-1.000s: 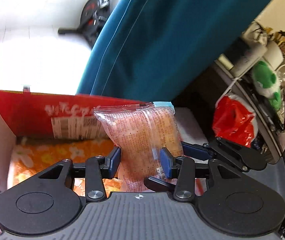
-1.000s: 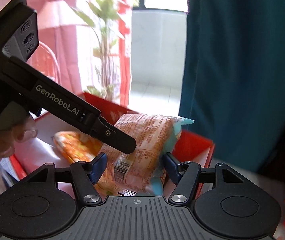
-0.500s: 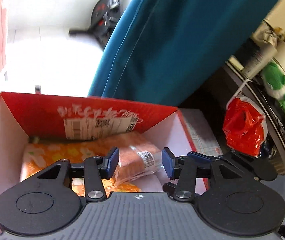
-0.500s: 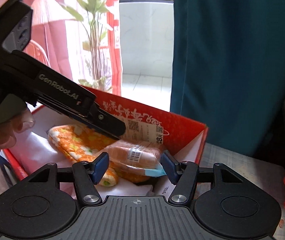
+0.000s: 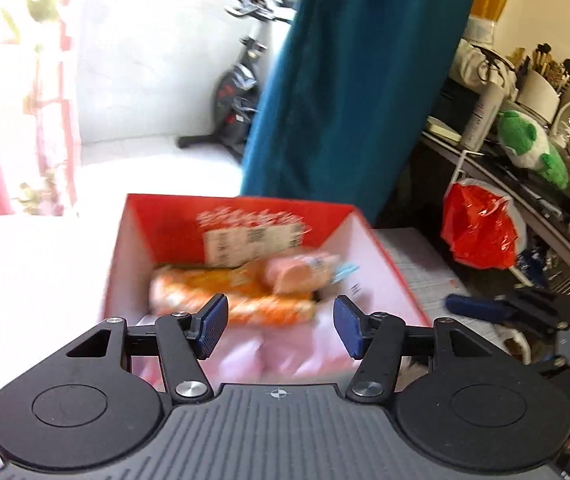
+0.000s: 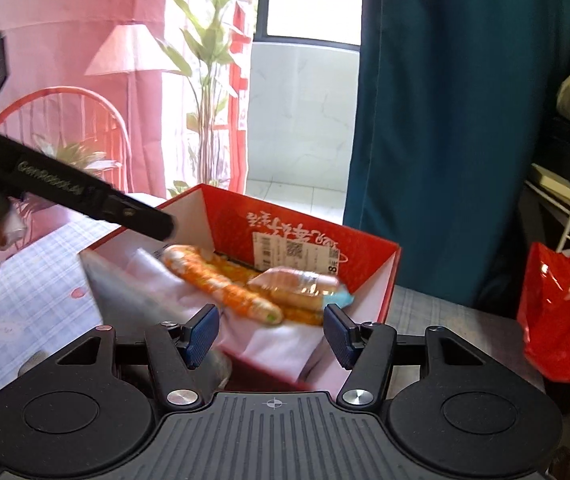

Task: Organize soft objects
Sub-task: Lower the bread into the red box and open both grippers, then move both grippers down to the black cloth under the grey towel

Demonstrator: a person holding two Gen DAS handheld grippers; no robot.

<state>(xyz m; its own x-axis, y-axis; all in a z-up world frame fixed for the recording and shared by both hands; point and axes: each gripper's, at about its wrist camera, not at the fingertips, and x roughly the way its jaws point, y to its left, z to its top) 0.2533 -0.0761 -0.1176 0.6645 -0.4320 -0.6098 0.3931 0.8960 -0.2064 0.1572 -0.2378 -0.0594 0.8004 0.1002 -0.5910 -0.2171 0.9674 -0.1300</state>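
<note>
While both grippers hover over the red box (image 6: 381, 280), the left gripper (image 5: 281, 326) and right gripper (image 6: 273, 332) have jaws spread wide, gripping nothing; the snack pack (image 6: 301, 286) lies inside the box, resting on an orange packet (image 6: 221, 280) over white padding

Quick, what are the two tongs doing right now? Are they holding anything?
Left tongs: open, holding nothing; the snack bag lies in the red box.
Right tongs: open, holding nothing.
</note>
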